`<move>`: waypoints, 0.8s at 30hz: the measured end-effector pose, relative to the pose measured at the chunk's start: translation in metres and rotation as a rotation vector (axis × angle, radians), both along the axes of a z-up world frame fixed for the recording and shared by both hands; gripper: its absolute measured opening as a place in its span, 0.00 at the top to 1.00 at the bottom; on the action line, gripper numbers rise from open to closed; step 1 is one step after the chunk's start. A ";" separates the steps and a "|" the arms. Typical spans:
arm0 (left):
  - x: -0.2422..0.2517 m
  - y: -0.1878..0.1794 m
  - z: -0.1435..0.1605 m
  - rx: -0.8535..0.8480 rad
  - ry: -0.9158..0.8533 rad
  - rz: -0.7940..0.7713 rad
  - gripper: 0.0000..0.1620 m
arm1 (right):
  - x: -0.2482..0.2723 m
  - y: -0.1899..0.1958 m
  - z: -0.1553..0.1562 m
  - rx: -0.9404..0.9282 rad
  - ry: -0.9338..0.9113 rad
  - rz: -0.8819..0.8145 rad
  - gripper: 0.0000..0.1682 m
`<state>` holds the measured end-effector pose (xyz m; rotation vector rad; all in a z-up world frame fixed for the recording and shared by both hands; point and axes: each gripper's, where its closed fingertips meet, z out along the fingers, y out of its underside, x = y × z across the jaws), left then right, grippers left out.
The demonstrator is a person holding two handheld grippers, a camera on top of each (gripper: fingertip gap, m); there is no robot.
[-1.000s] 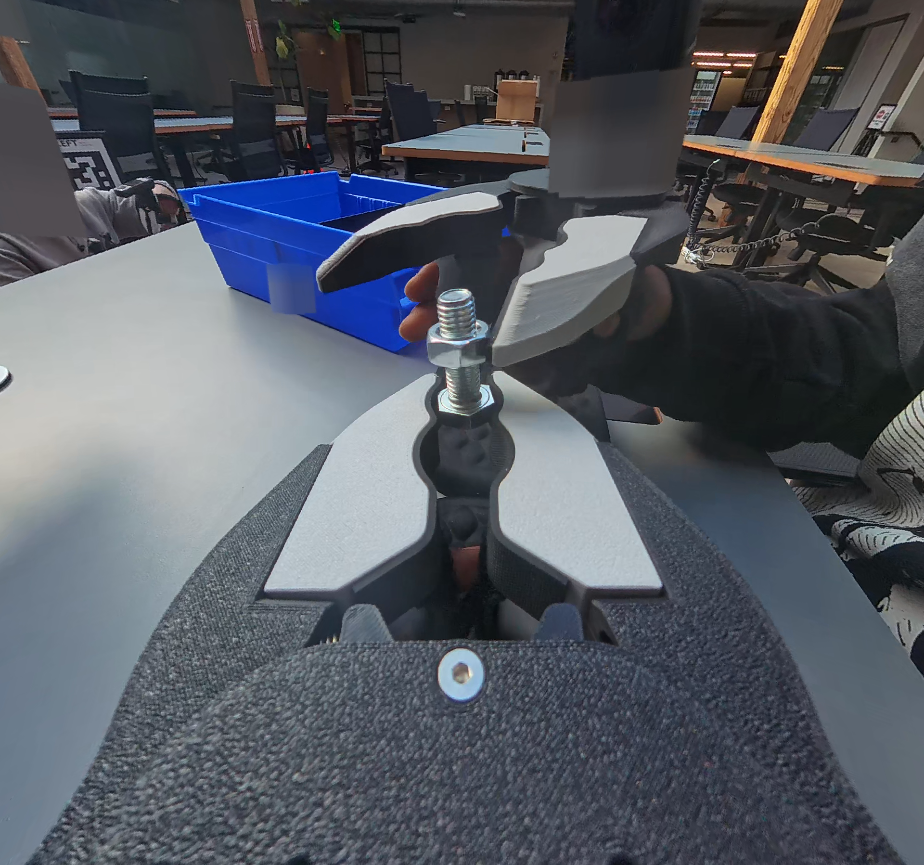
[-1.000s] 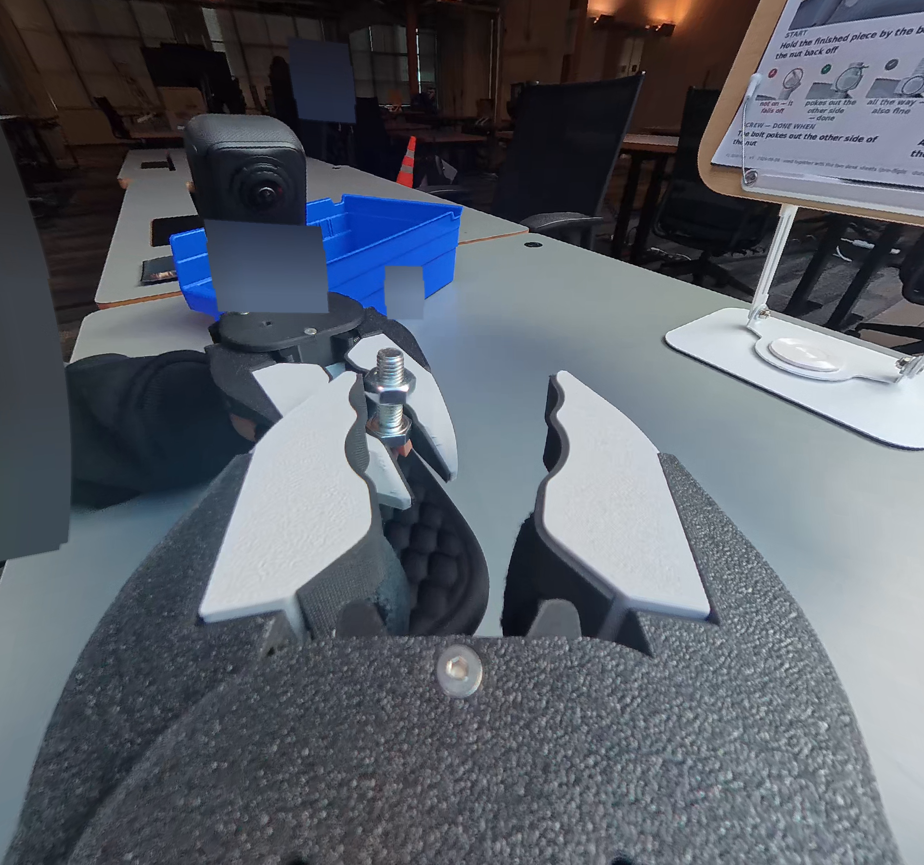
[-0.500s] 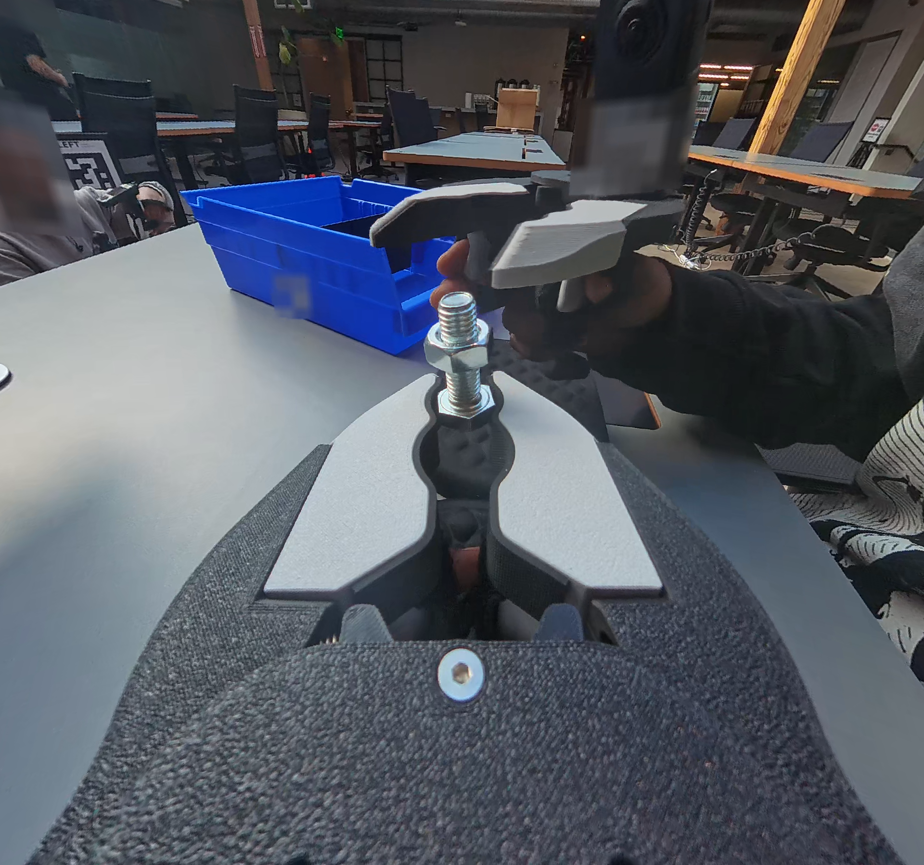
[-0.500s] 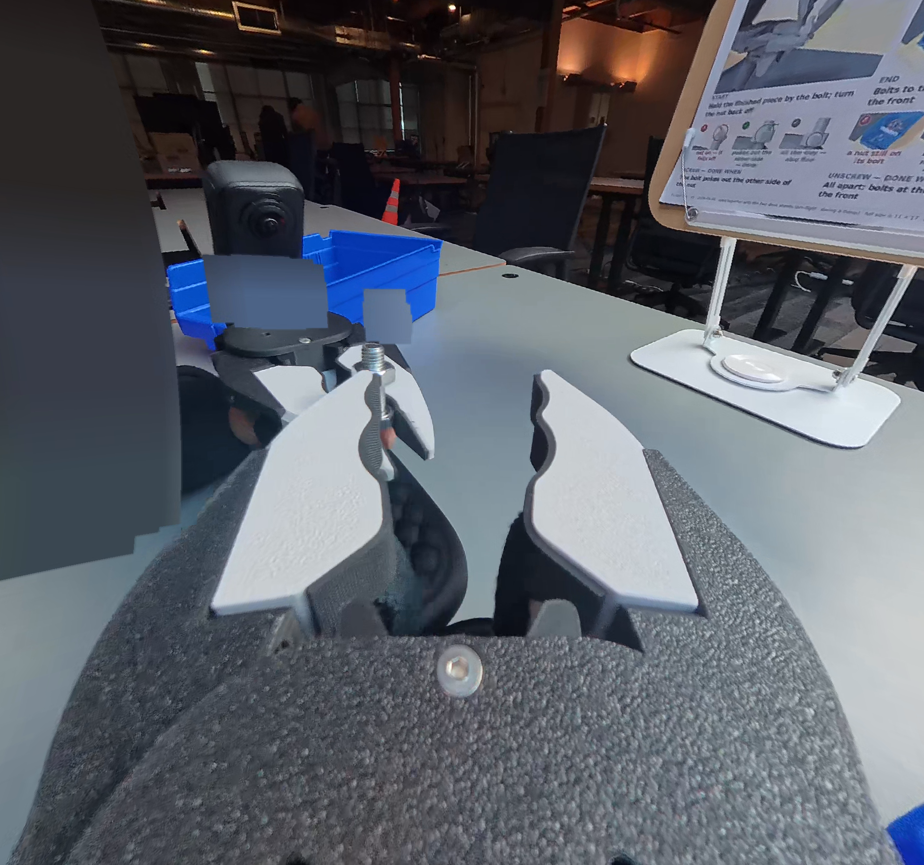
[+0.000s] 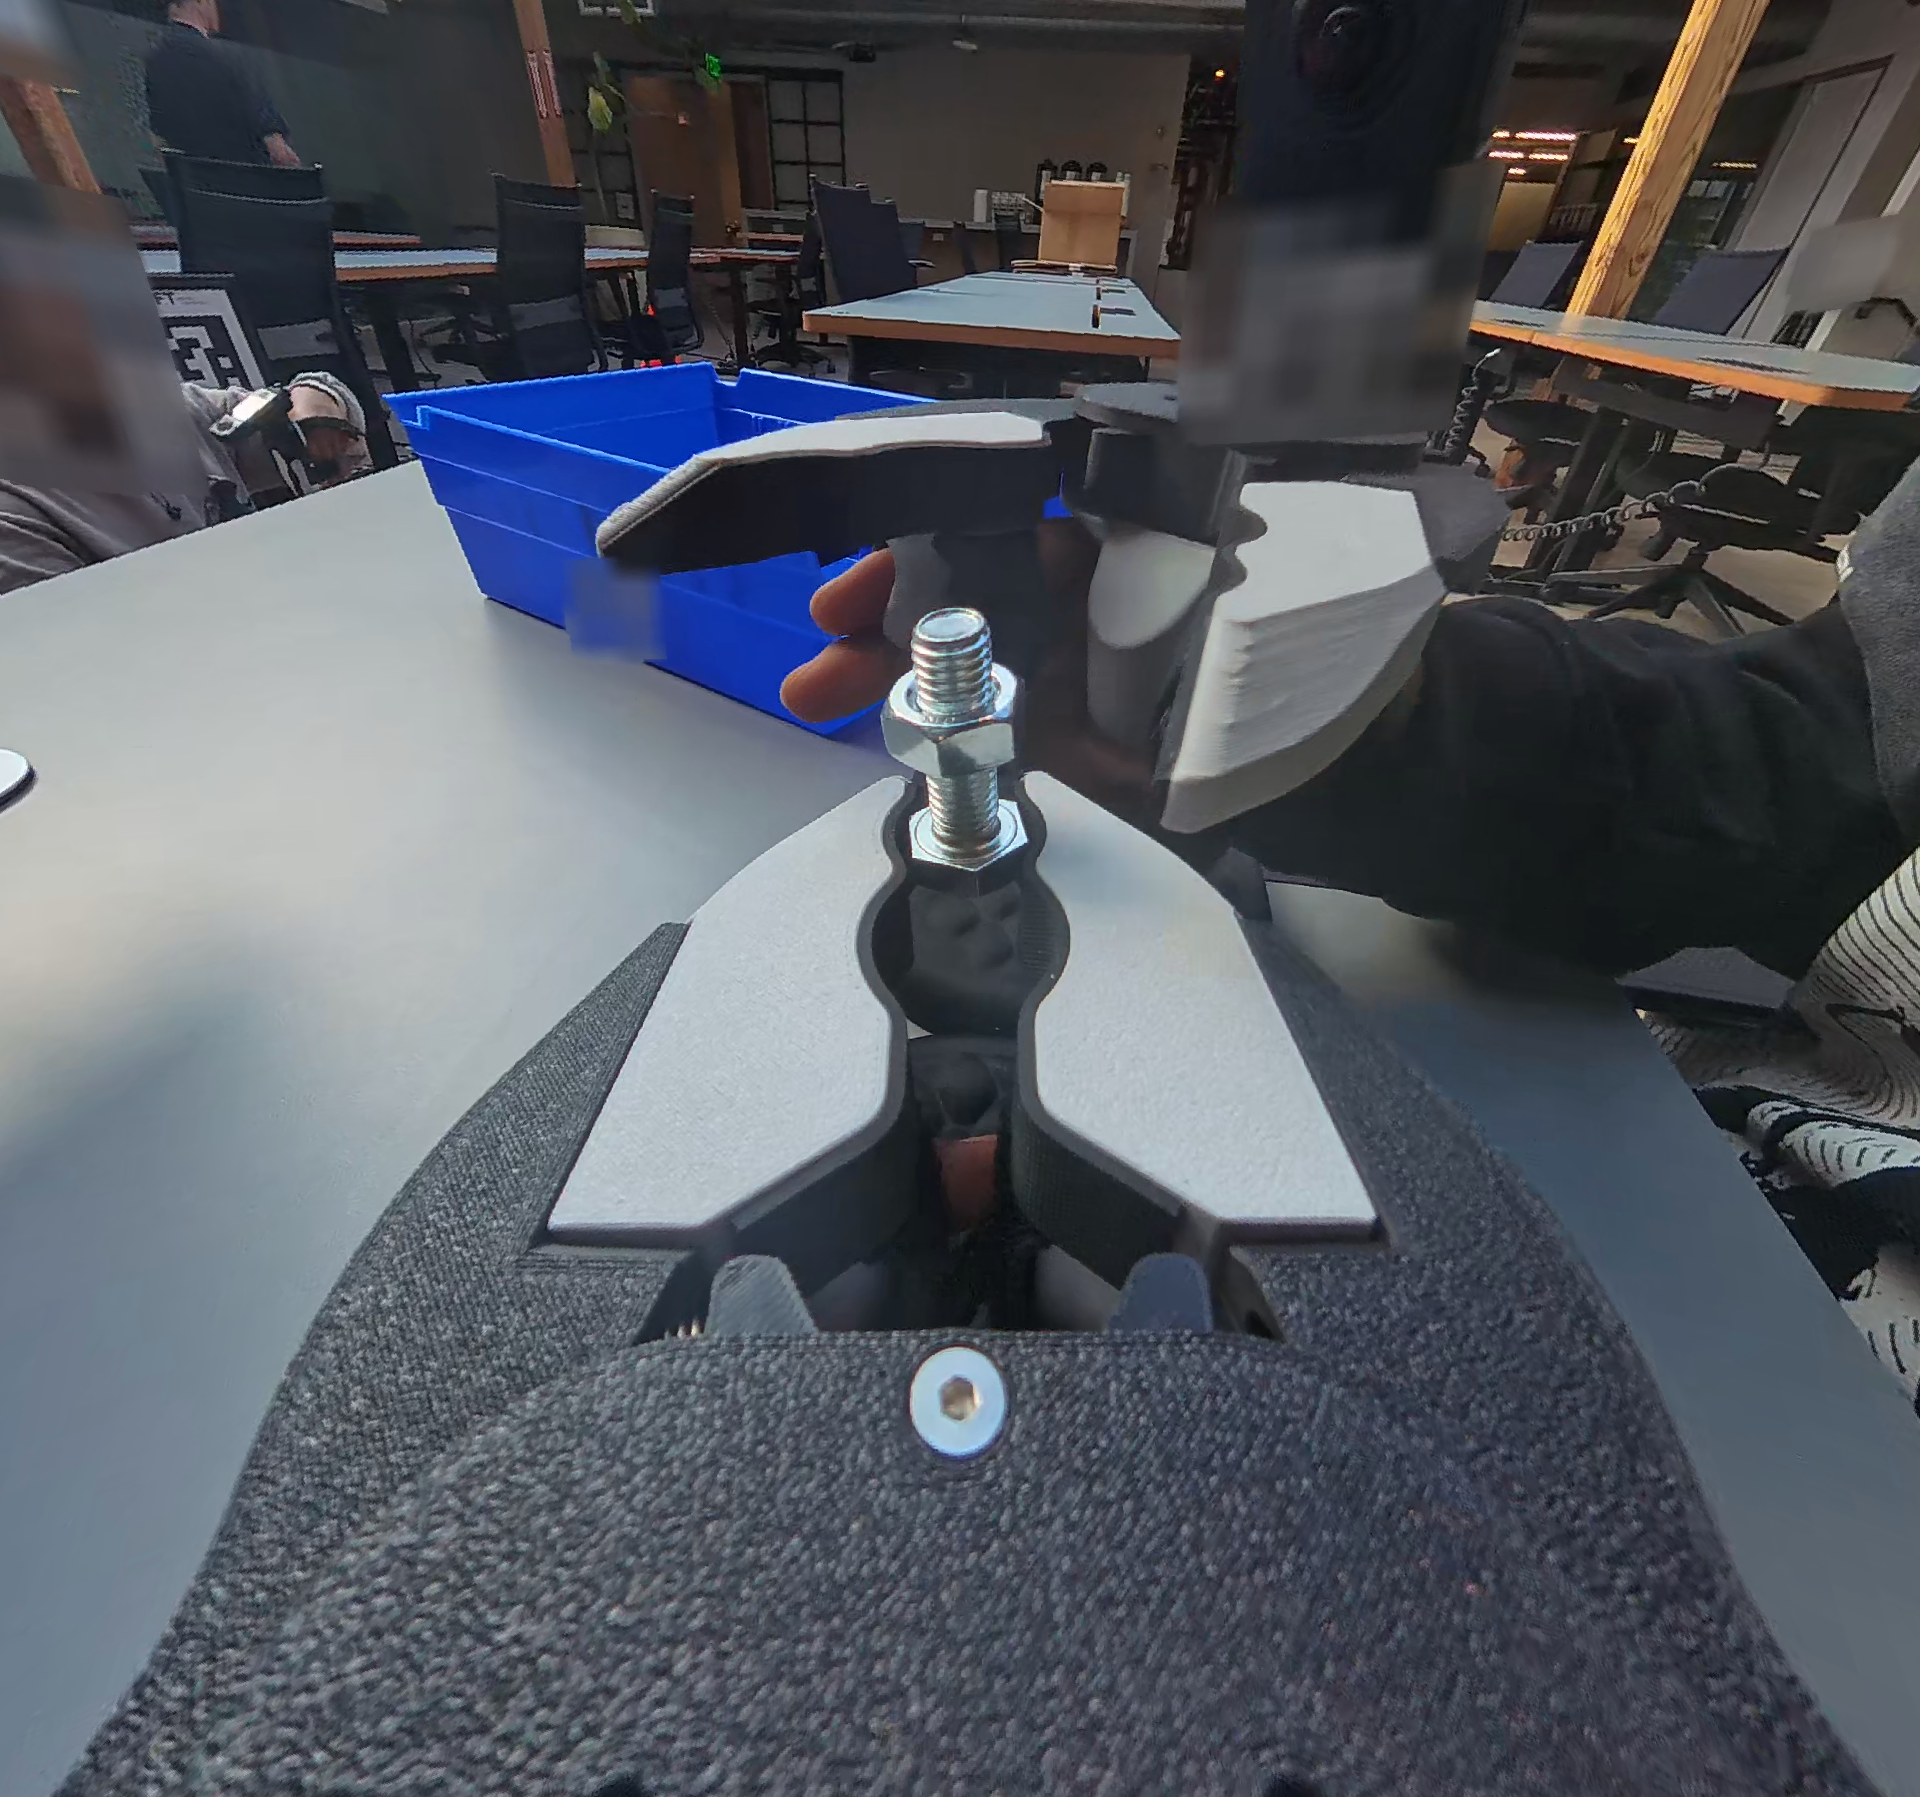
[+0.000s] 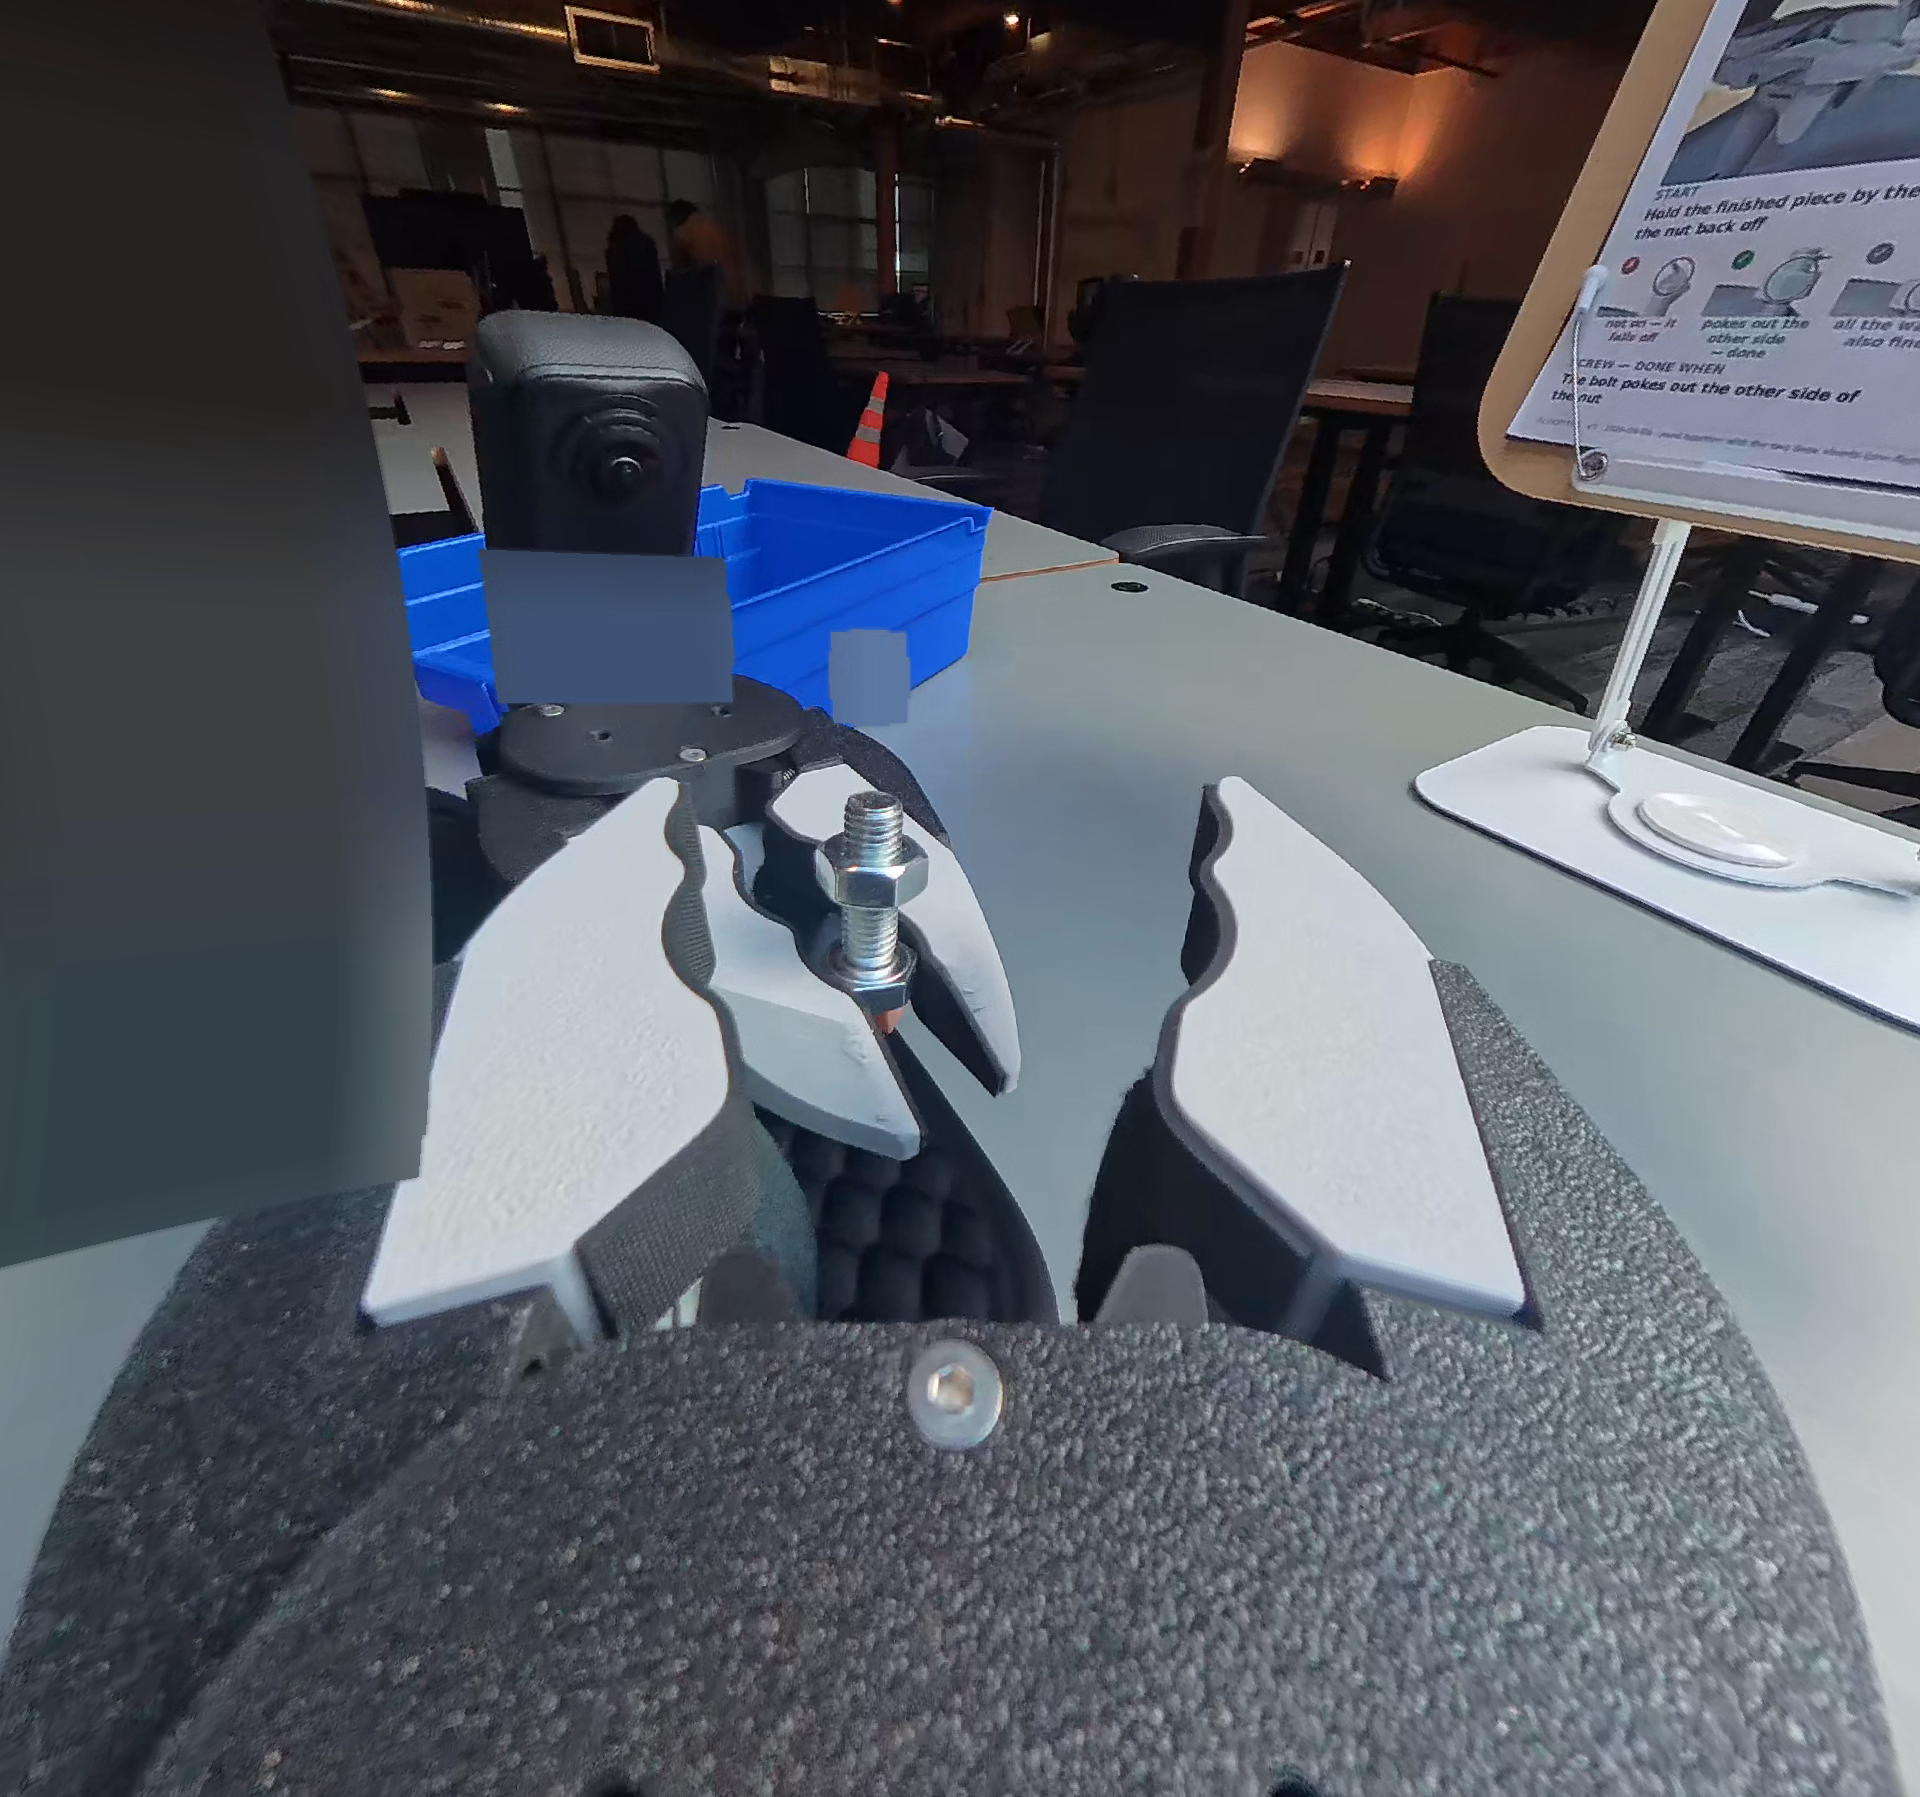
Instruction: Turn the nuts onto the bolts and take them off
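A silver bolt [image 5: 956, 812] stands upright with its head clamped between the tips of my left gripper [image 5: 961, 817], which is shut on it. A silver hex nut [image 5: 949, 734] sits partway down the thread, above the head. My right gripper [image 5: 894, 677] is open and faces the left one, with one finger on each side of the nut and not touching it. In the right wrist view the bolt [image 6: 871, 926] and nut [image 6: 871, 869] stand between the open fingers of my right gripper [image 6: 940, 797], closer to the left finger. The left gripper [image 6: 940, 1093] shows there too.
A blue plastic bin [image 5: 582, 459] stands on the grey table [image 5: 312, 812] behind the grippers; it also shows in the right wrist view [image 6: 862, 563]. A white stand [image 6: 1662, 854] holding an instruction sheet is at the right. A gloved hand [image 5: 1558, 760] holds the right gripper. There is about 5 centimeters between the tips of the two grippers.
The right gripper lifted away from the nut, then came back, and its open fingers now sit either side of the nut. The left gripper has kept the bolt still.
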<state>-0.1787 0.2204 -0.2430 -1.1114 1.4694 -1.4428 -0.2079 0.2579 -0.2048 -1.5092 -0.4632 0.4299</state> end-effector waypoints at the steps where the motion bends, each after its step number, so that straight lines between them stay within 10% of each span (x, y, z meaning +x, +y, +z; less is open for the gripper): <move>1: 0.000 0.000 0.000 -0.002 0.001 0.000 0.90 | -0.001 0.001 0.000 0.002 0.001 -0.001 0.47; 24: 0.001 -0.001 0.000 0.005 0.007 -0.006 0.91 | 0.040 -0.011 -0.008 -0.019 -0.048 -0.134 0.62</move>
